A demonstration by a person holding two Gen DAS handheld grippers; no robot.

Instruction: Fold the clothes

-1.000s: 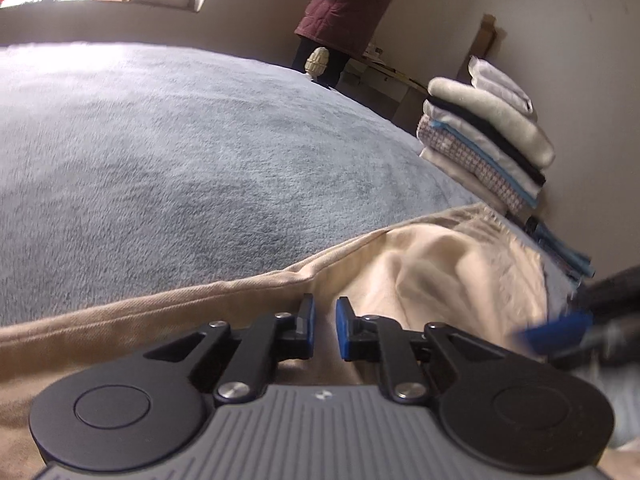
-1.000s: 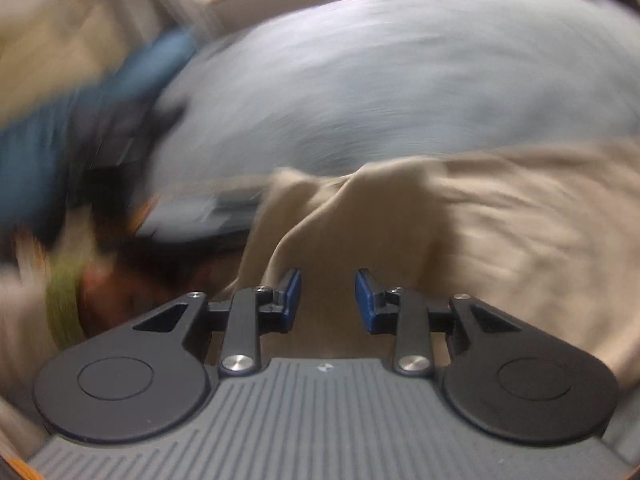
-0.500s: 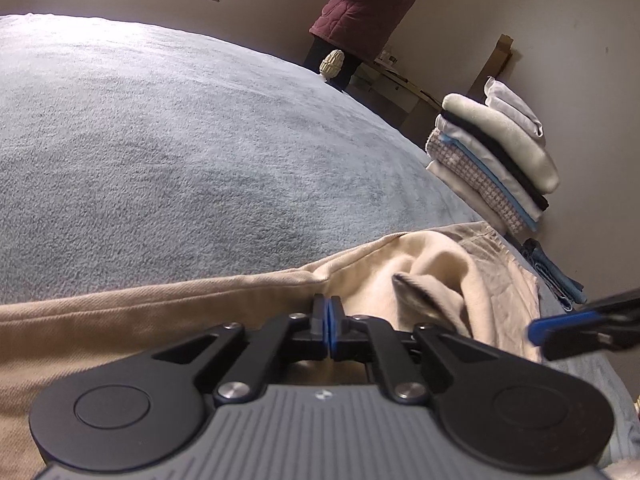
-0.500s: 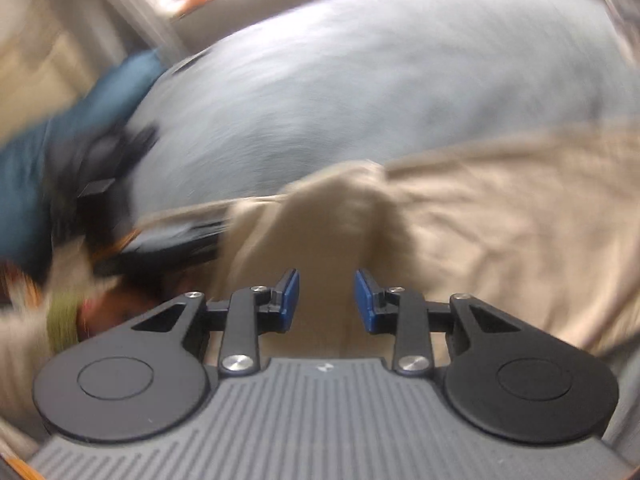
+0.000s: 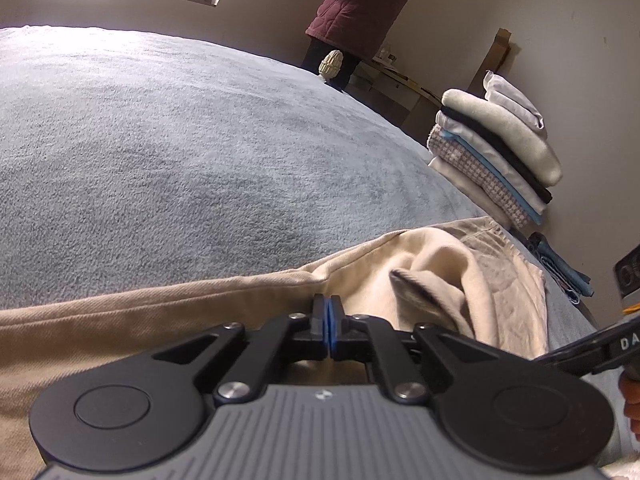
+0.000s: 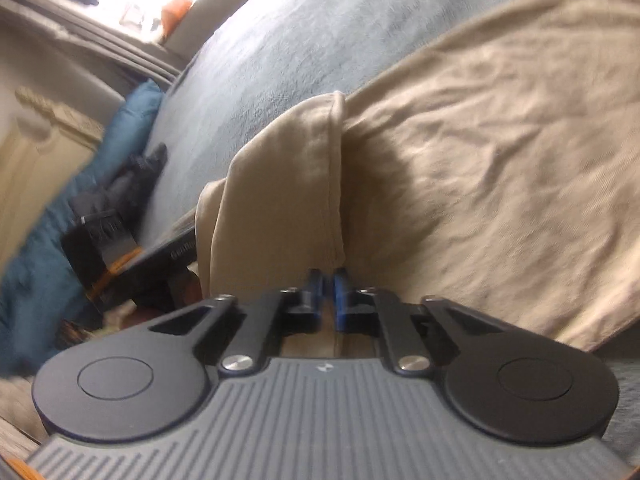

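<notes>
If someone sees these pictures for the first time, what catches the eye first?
First the crumpled beige cotton garment lying across the grey-blue fleece blanket, with the left gripper shut on its near edge and the right gripper closed on a raised fold. Then the stack of folded clothes at the blanket's far right.
</notes>
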